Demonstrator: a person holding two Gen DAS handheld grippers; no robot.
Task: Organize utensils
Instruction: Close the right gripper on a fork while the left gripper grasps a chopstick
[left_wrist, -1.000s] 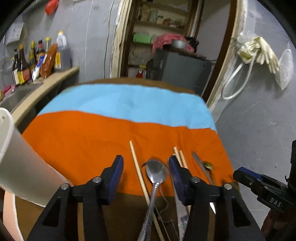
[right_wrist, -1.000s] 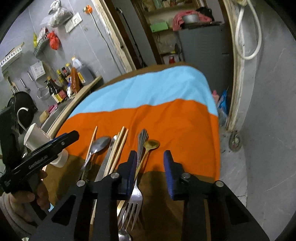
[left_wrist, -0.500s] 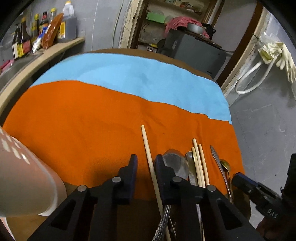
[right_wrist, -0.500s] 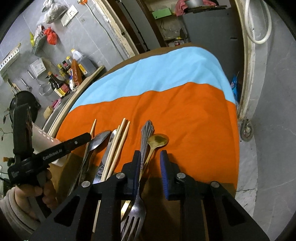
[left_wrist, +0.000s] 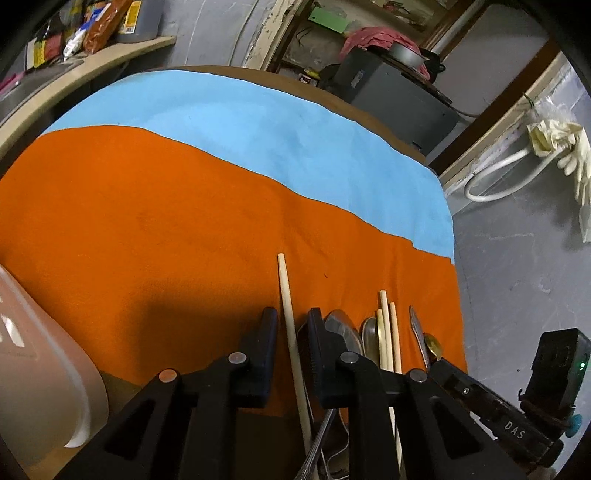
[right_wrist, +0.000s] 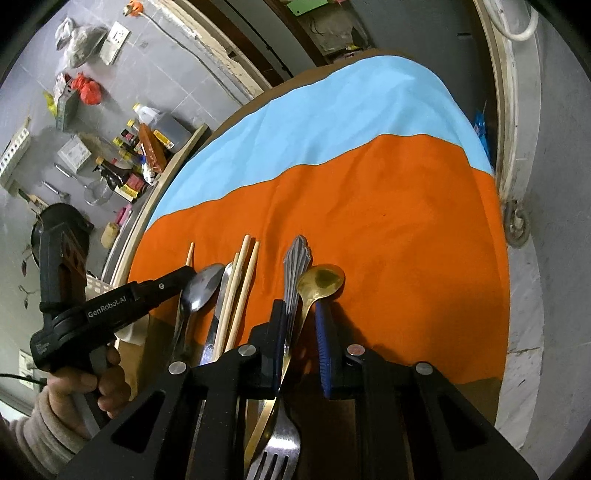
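Note:
Utensils lie side by side at the near edge of the orange cloth. My left gripper straddles a single wooden chopstick; its jaws are closing, with a sliver of cloth still showing on each side of the stick. To its right lie a steel spoon and several more chopsticks. My right gripper hangs narrow over the ornate fork handle and the gold spoon, whose stems run between its pads with cloth visible beside them.
A white perforated holder stands at the near left of the table. A person's hand holds the left gripper's handle. A counter with bottles runs along the left. The table edge drops to grey floor on the right.
Both grippers sank closer to the cloth and their jaws narrowed. The left one shifted from over the steel spoon to the single chopstick.

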